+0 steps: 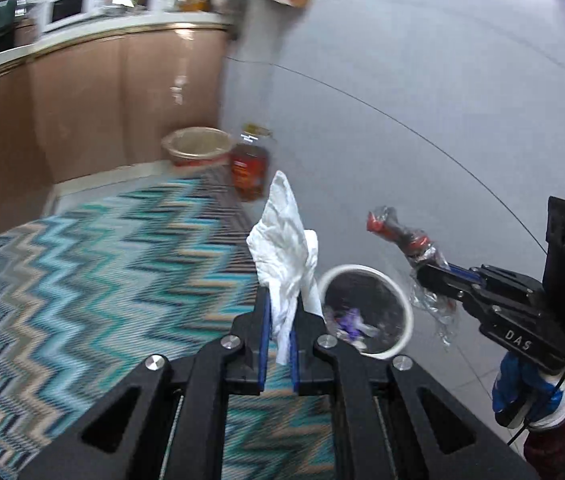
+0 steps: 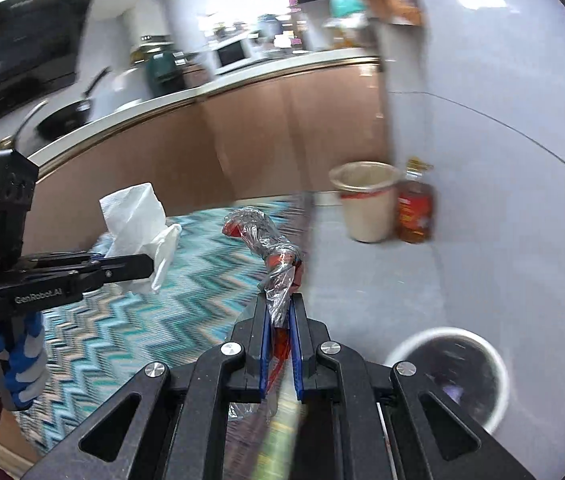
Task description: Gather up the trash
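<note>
My left gripper (image 1: 281, 300) is shut on a crumpled white paper towel (image 1: 284, 240) that sticks up above its fingers; the same towel (image 2: 136, 220) shows in the right wrist view beside the left gripper (image 2: 148, 266). My right gripper (image 2: 282, 300) is shut on a clear plastic wrapper with red print (image 2: 266, 240). From the left wrist view that wrapper (image 1: 400, 236) pokes out of the right gripper (image 1: 422, 272). A white-rimmed trash bin (image 1: 366, 312) with a dark liner stands on the floor just beyond both grippers, and it sits at lower right (image 2: 448, 376) in the right wrist view.
A zigzag teal rug (image 1: 102, 272) covers the floor to the left. A beige bucket (image 2: 366, 200) and an amber bottle (image 2: 414, 212) stand by the brown counter front (image 2: 282, 140). Grey tiled floor (image 1: 442, 100) spreads to the right. Gloved hands (image 1: 530, 392) hold the gripper handles.
</note>
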`<action>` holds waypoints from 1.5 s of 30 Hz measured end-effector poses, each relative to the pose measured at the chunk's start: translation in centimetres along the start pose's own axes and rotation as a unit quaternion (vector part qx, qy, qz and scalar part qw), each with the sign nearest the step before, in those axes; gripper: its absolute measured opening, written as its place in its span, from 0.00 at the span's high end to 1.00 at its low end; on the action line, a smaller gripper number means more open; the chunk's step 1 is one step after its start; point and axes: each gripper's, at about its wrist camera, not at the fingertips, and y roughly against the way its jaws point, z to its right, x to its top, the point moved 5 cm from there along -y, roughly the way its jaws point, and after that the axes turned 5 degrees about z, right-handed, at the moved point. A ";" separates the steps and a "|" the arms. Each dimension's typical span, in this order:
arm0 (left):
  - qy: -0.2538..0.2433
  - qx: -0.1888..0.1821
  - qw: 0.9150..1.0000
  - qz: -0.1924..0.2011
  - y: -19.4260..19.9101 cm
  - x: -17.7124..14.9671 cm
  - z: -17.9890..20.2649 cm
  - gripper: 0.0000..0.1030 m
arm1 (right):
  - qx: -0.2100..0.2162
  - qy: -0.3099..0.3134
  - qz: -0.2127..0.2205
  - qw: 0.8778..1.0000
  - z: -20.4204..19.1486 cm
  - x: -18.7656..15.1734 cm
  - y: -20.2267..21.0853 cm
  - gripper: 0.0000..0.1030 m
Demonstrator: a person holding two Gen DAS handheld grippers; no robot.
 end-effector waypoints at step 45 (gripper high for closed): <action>-0.012 0.000 0.999 -0.037 -11.6 -0.6 12.1 0.50 | -0.158 -0.047 -0.012 0.986 11.5 -4.5 3.3 0.27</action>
